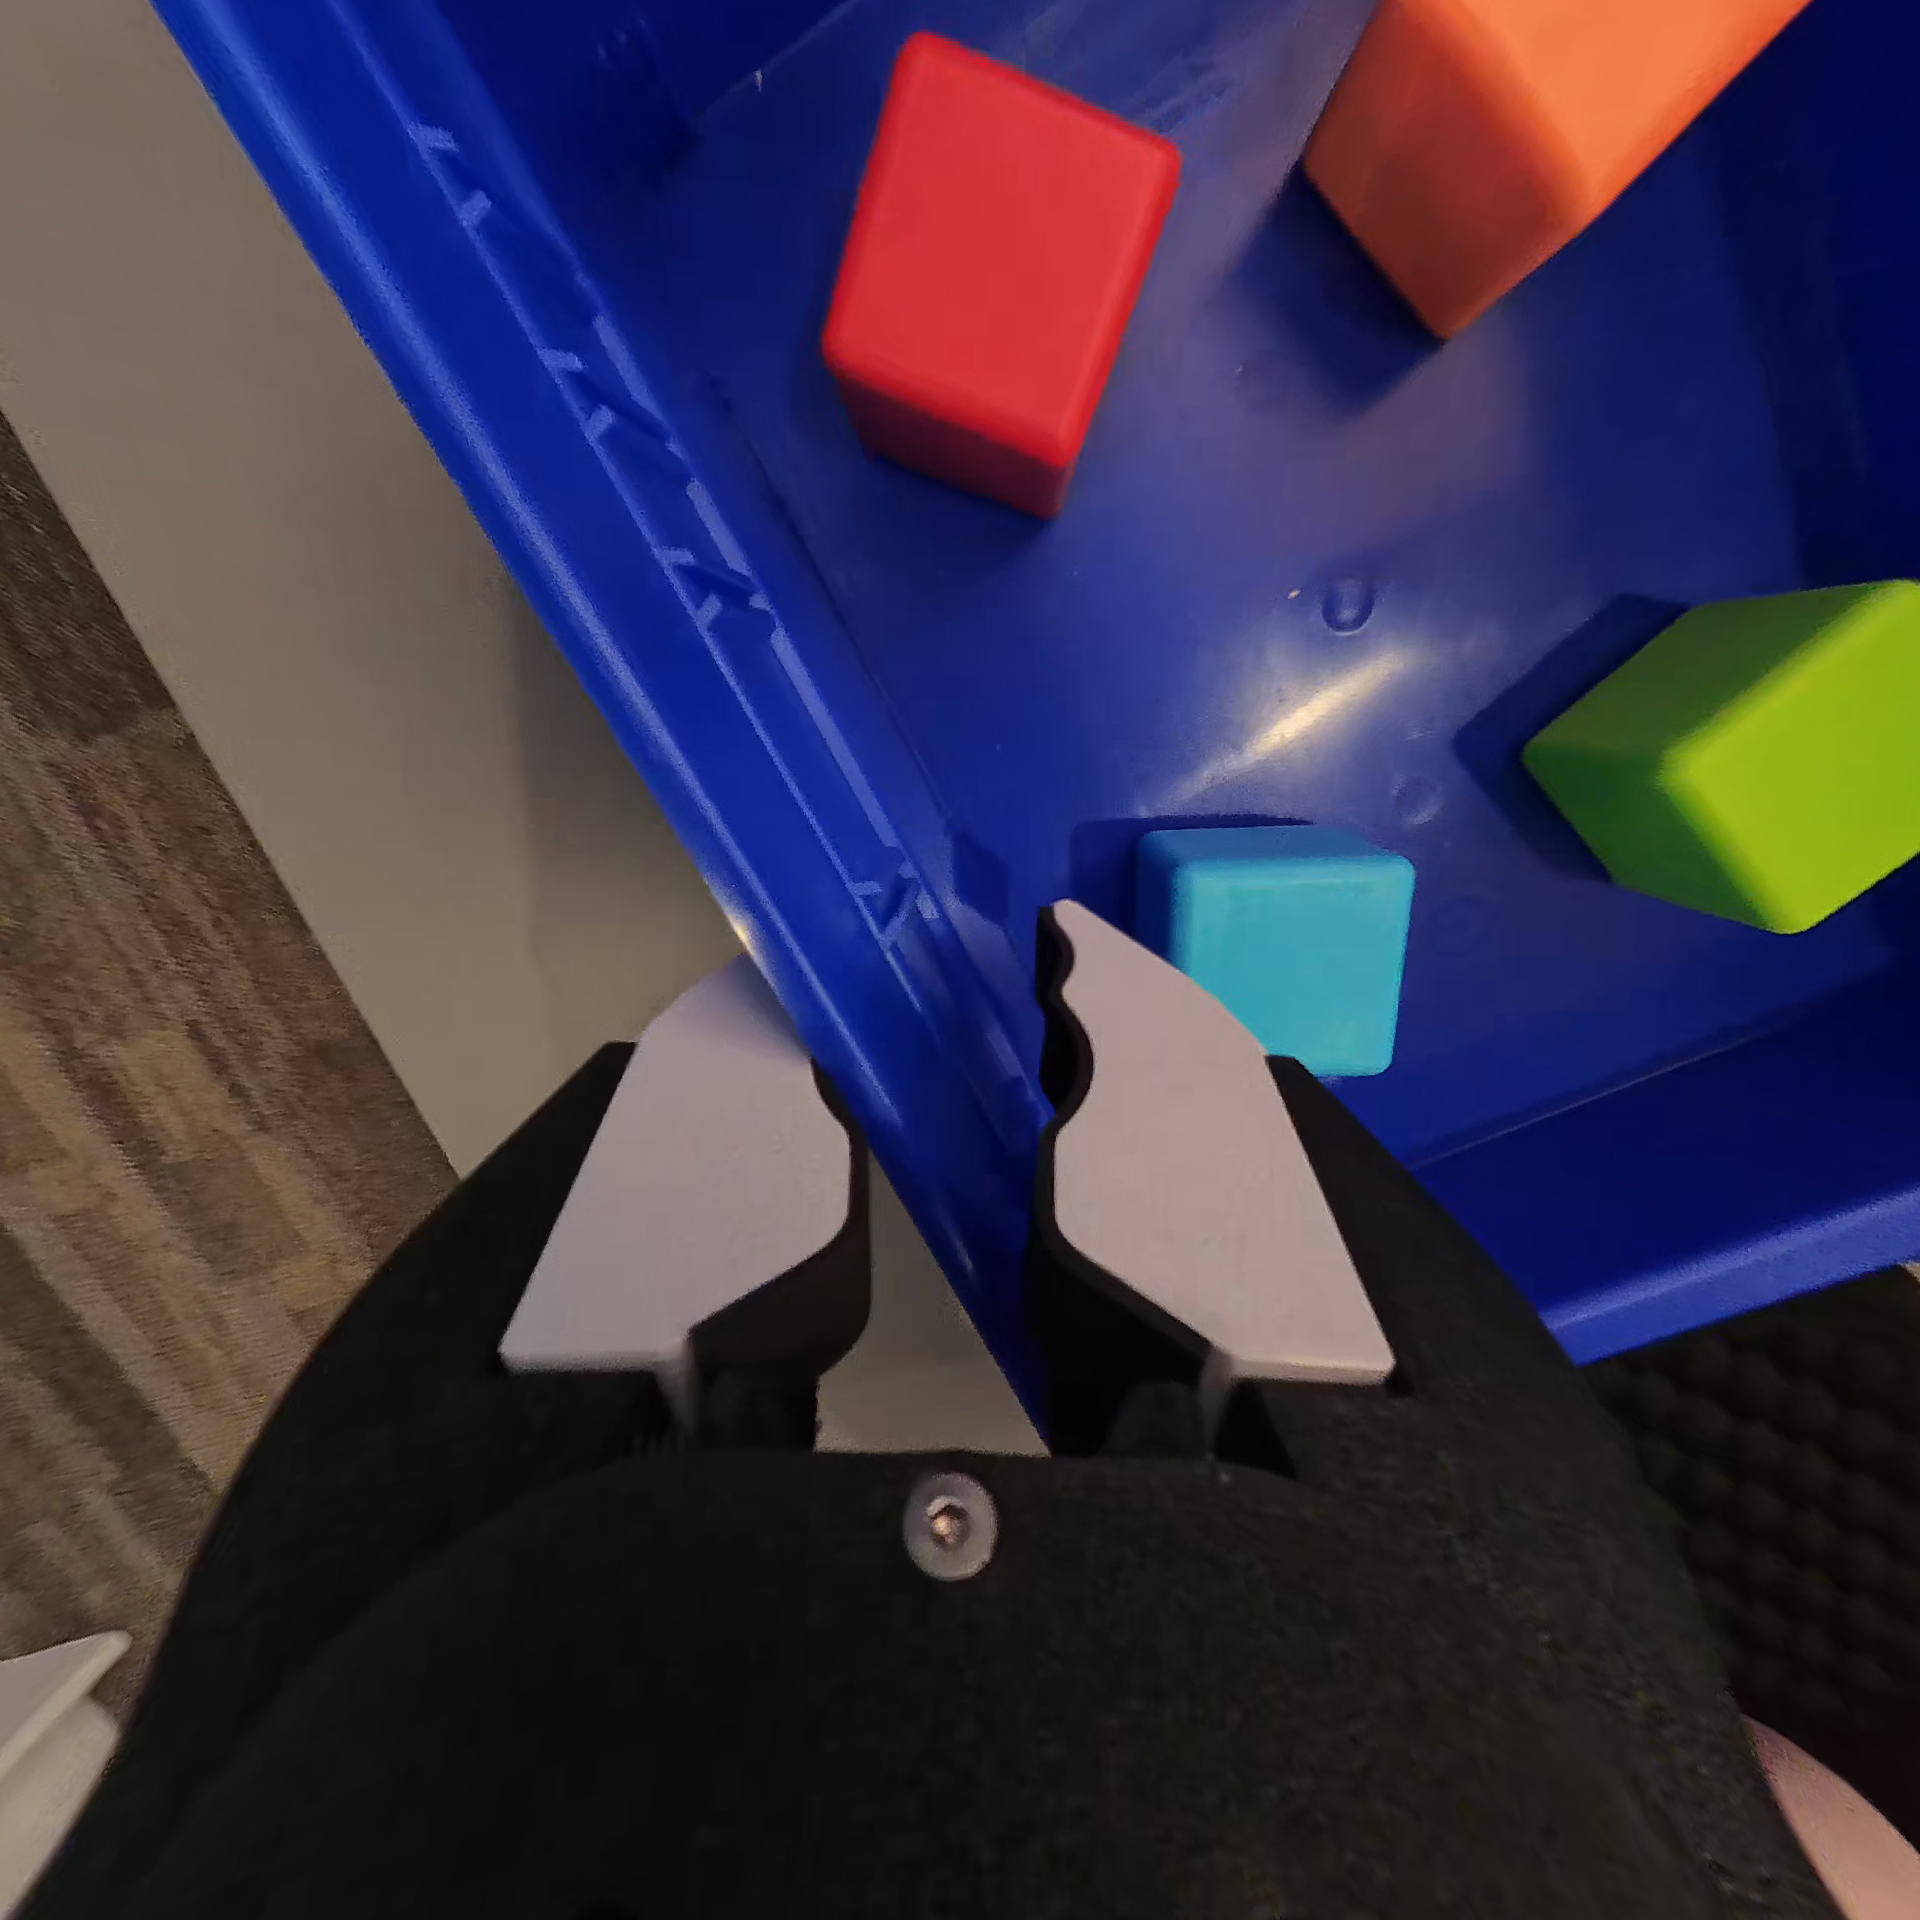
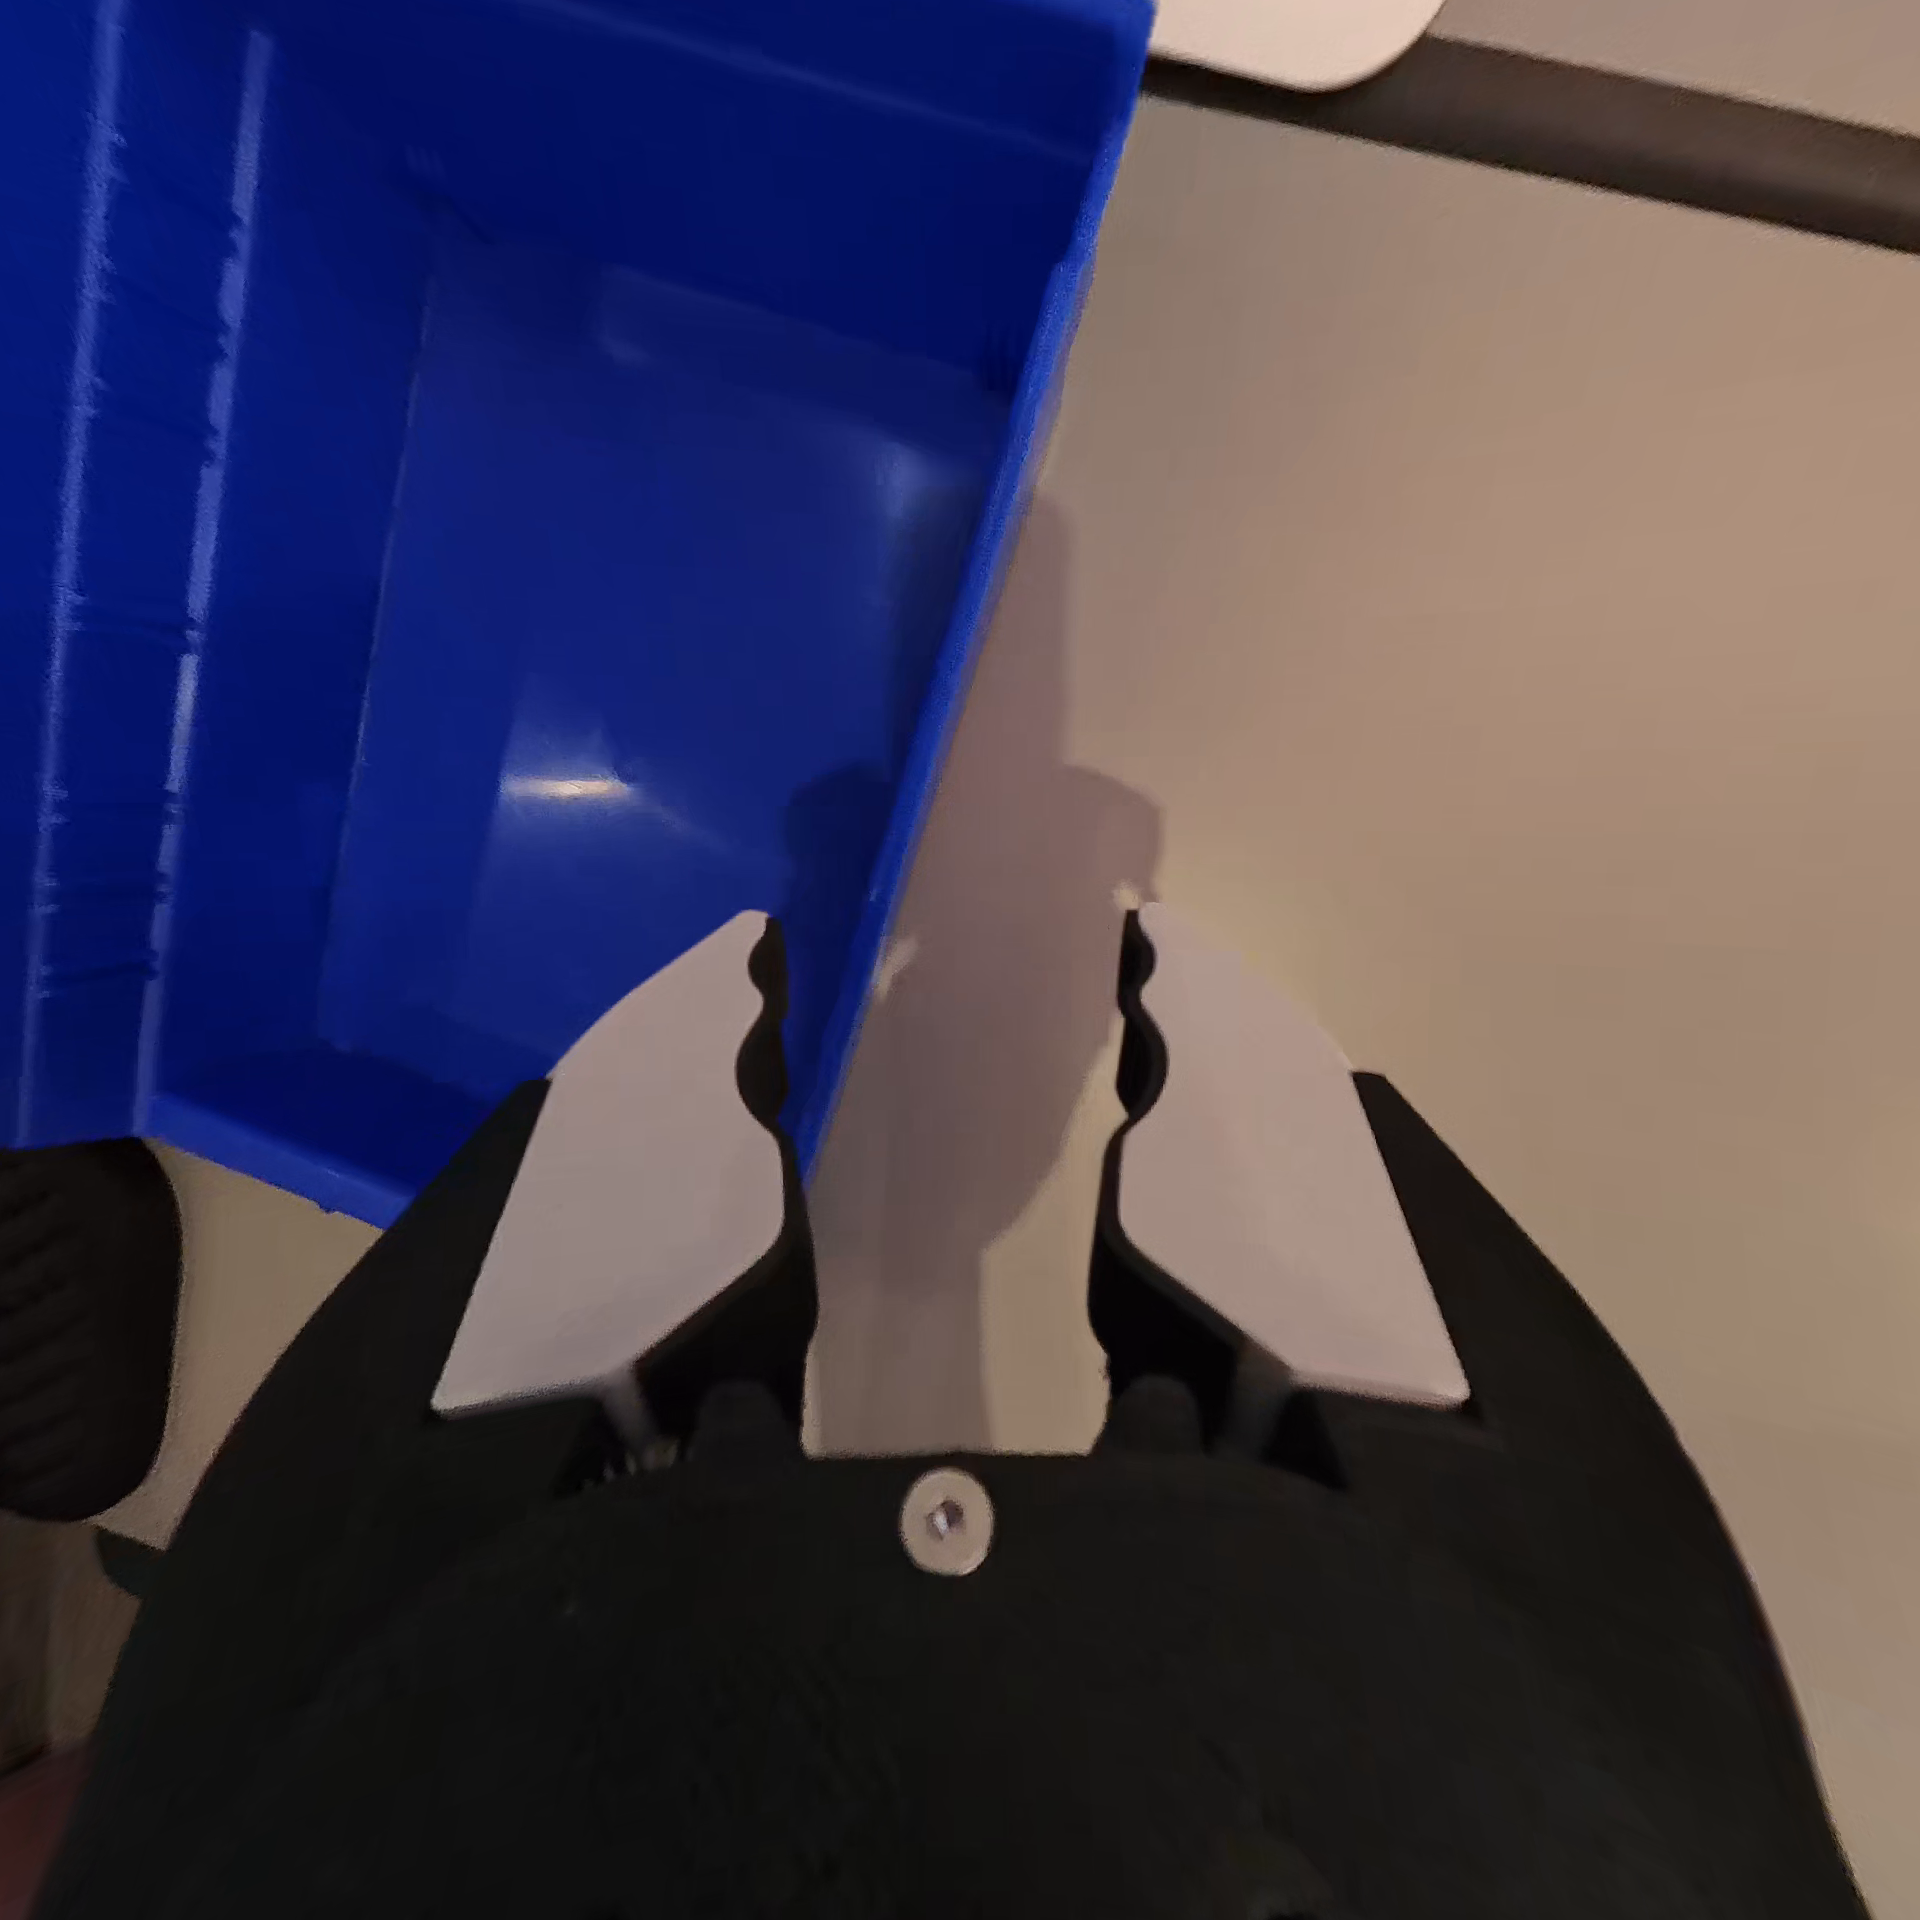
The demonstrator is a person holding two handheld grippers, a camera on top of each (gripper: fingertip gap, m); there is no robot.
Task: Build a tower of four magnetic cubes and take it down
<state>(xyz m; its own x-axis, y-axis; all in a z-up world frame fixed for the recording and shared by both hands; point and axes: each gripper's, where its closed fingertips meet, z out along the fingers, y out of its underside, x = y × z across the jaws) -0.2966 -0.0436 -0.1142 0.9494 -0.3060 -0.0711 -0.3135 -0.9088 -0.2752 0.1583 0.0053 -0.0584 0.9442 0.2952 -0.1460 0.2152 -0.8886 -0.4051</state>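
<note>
A blue plastic bin [image 1: 644, 436] holds four cubes in the left wrist view: red [image 1: 997, 281], orange [image 1: 1507, 145], green [image 1: 1745, 758] and light blue [image 1: 1299, 956], lying apart on its floor. My left gripper [image 1: 902, 935] straddles the bin's side wall, one finger outside and one inside beside the light blue cube, and is shut on the wall. In the right wrist view the bin [image 2: 623, 623] shows bare floor and no cubes. My right gripper [image 2: 948, 914] is open around the bin's right wall, the left finger inside and the right finger over the table.
The bin rests on a beige table [image 2: 1455, 727], whose edge [image 1: 312, 520] borders grey carpet [image 1: 104, 935]. A white flat object [image 2: 1299, 42] and a dark band [image 2: 1662, 156] lie at the table's far side. Black textured material [image 1: 1787, 1507] sits by the bin's near corner. The left gripper's tips are roughly 45 cm from the right gripper's.
</note>
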